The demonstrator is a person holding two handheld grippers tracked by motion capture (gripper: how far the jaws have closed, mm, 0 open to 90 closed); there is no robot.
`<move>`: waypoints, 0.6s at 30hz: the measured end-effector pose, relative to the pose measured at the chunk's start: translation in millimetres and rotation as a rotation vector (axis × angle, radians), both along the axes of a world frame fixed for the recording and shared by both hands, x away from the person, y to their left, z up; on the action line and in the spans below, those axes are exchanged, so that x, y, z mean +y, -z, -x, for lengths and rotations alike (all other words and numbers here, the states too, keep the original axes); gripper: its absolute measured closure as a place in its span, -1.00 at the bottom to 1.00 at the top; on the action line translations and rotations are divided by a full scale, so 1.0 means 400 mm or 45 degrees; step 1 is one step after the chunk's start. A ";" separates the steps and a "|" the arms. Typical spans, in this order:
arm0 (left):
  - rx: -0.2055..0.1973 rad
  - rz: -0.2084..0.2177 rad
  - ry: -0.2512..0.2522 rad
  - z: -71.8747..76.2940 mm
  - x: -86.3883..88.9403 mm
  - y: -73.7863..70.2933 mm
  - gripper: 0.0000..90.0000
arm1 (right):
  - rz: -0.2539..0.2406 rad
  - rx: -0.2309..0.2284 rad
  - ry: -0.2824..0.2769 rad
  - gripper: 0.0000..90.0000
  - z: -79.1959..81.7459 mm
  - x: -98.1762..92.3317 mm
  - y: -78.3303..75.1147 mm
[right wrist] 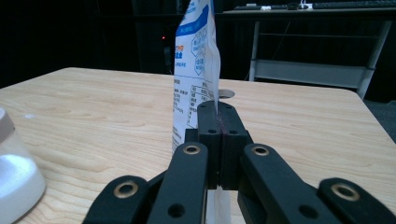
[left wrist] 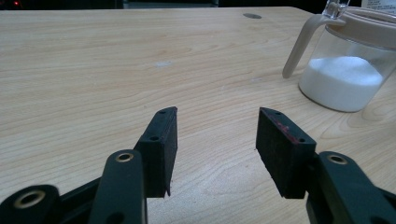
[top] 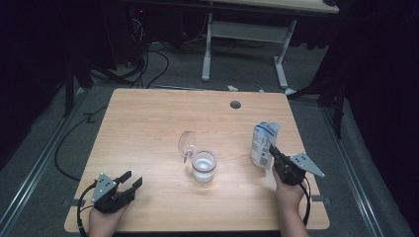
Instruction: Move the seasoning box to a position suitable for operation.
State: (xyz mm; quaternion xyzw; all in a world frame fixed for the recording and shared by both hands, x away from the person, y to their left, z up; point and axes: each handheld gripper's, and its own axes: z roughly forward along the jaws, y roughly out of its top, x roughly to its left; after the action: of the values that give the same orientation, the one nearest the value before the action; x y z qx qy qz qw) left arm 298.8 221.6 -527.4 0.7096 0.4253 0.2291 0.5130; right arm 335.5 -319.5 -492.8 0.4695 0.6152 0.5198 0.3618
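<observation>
Left gripper (top: pixel 131 180) idles near the table's (top: pixel 148 123) front edge, jaws wide, empty; right gripper (top: pixel 272 151) pinches the upright white-and-blue pouch (top: pixel 263 140) at right; likely between pours, next tilt it over the lid-open sugar jar (top: pixel 203 166) mid-table.

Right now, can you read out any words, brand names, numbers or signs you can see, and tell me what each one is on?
Nothing here can be read out for certain.
Bag, pinched in the right gripper: blue and orange print at the top and a table of small black print lower down, all too small and blurred to read.
Jar of white powder: no label in sight.
Table: no writing.
</observation>
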 end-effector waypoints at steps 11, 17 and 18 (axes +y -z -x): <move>-0.003 0.000 0.036 -0.007 -0.013 -0.003 0.08 | -0.008 0.001 -0.004 0.99 0.024 -0.022 0.017; -0.005 0.010 0.049 -0.011 -0.013 -0.005 0.07 | -0.001 0.016 -0.009 0.96 0.041 -0.023 0.024; -0.003 0.011 0.052 -0.012 -0.013 -0.006 0.07 | 0.000 0.017 -0.010 0.96 0.043 -0.023 0.026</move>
State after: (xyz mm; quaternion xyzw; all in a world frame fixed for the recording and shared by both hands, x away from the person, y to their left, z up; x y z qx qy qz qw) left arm 303.6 216.5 -525.2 0.7155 0.4111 0.2176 0.5212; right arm 318.5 -328.5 -503.1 0.4707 0.6194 0.5181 0.3555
